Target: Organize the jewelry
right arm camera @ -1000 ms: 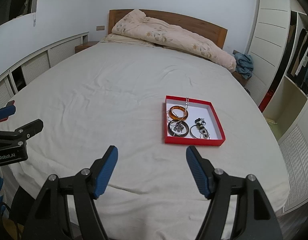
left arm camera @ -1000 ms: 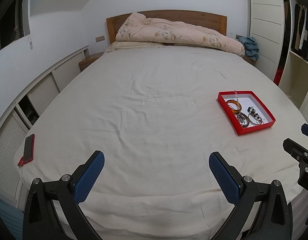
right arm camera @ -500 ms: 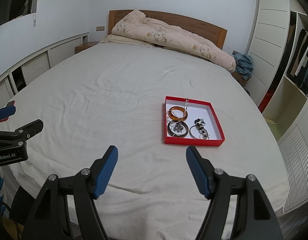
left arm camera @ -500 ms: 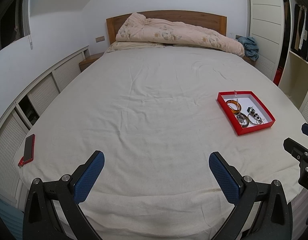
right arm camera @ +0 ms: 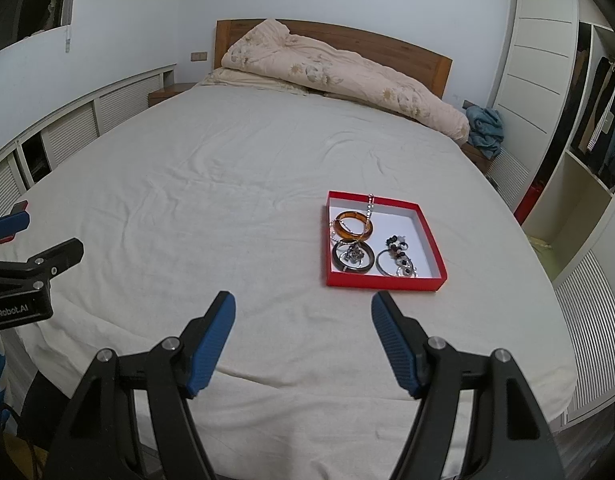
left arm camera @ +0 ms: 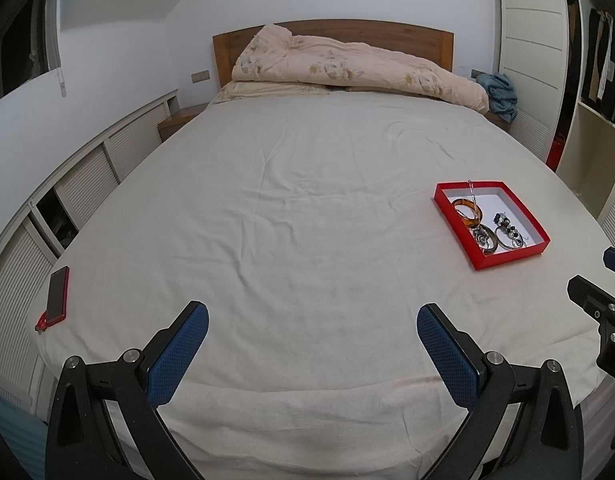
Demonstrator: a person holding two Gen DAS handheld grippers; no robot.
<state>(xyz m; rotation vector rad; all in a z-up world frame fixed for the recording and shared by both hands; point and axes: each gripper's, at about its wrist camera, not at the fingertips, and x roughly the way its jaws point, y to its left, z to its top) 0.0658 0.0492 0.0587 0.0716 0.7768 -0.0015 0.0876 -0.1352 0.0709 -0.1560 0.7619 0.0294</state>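
Observation:
A red tray with a white floor lies on the bed, right of centre; it also shows in the left wrist view. In it lie an amber bangle, a dark bangle, a silver chain and a beaded ring piece. My right gripper is open and empty, just short of the tray's near edge. My left gripper is open and empty over the bare sheet, well left of the tray.
A red-cased phone lies at the bed's left edge. A folded floral duvet sits against the wooden headboard. Louvred cabinets run along the left wall; a wardrobe and open shelves stand on the right.

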